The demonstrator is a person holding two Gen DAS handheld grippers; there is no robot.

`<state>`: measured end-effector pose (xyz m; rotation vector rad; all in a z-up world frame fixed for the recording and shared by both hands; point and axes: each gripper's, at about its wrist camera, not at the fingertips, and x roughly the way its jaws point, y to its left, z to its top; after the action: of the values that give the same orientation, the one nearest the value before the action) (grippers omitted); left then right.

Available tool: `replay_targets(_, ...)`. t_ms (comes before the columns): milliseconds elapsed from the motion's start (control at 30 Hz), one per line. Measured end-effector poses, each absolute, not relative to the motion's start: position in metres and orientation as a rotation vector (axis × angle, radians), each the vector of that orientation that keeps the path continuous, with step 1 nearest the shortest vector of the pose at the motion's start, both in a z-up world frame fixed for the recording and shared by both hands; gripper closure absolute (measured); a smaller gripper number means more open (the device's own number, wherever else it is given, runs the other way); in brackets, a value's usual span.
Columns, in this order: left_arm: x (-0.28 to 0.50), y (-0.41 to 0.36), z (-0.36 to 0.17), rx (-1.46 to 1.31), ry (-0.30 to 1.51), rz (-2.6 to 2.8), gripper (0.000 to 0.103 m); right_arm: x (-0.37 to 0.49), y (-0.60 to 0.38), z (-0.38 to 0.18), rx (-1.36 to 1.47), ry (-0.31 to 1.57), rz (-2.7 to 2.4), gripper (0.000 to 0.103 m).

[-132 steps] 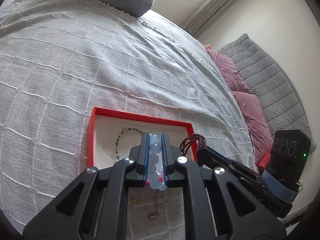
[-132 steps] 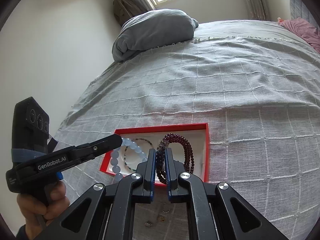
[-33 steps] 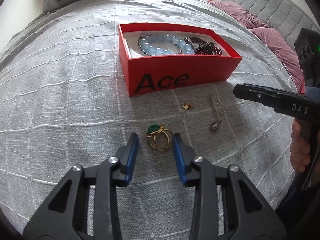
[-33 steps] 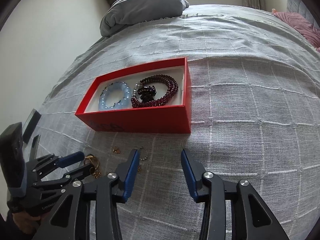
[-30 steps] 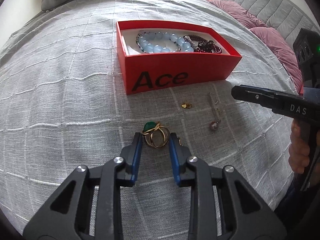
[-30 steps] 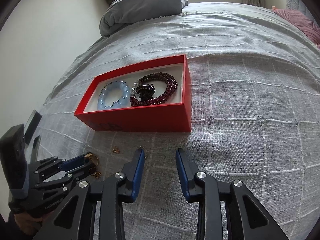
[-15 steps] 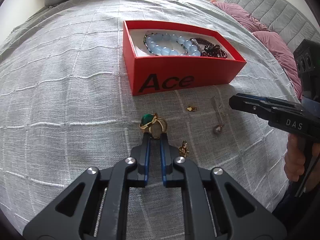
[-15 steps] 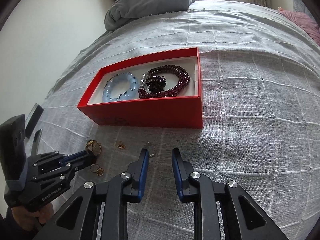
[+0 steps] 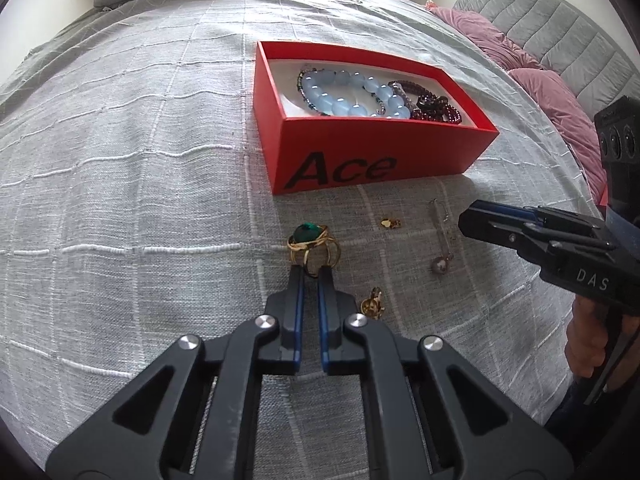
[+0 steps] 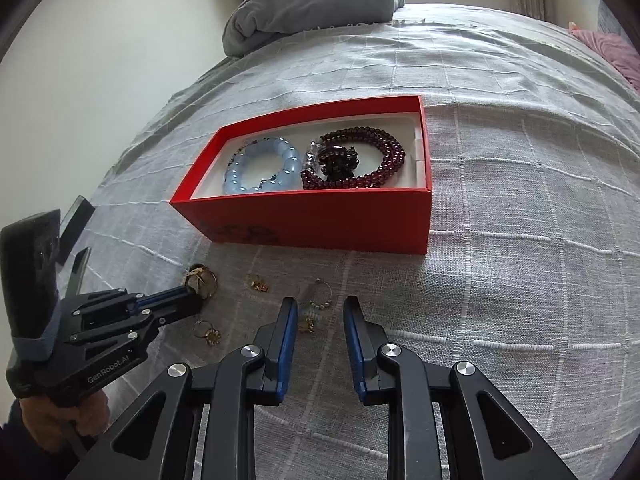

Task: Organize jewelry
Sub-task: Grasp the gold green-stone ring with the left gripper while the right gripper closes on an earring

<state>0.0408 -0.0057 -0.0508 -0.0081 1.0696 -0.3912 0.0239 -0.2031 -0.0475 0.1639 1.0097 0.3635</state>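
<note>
A gold ring with a green stone (image 9: 313, 241) lies on the grey bed cover in front of the red box (image 9: 360, 168). My left gripper (image 9: 311, 273) is closing tight on its band, pads touching it; the right wrist view shows the same grip (image 10: 191, 289). My right gripper (image 10: 320, 305) is open just above the cover, and a beaded hoop earring (image 10: 320, 291) lies right ahead of its fingertips, untouched. The box holds a pale blue bead bracelet (image 10: 262, 172) and a dark red bead bracelet (image 10: 360, 162).
Loose pieces lie on the cover near the box: a small gold earring (image 9: 390, 223), a drop earring with a pearl (image 9: 441, 265) and a gold clip (image 9: 372, 306). Pink pillows (image 9: 552, 92) sit at the right. A grey pillow (image 10: 312, 4) lies at the bed's far end.
The left jaws have closed from wide apart onto the ring's band. The right jaws have narrowed a little. Both bracelets, held over the box some seconds ago, now lie in it.
</note>
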Motion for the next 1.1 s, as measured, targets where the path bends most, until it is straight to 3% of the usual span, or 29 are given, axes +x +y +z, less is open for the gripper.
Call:
replay_targets(367,0.041,-0.001,-0.050,-0.015,1.071,-0.387,0.100,0.016,-0.179,-0.053,0.076,0.999,0.400,0.079)
replay_targets(867,0.039,-0.010,-0.045,-0.009,1.043,-0.385,0.101,0.024,-0.168,-0.054,0.033,0.982,0.370,0.098)
replay_targets(1100,0.041,-0.006,-0.039,-0.022,1.017,-0.388,0.101,0.025,-0.182,-0.042,0.093,0.966,0.394,0.099)
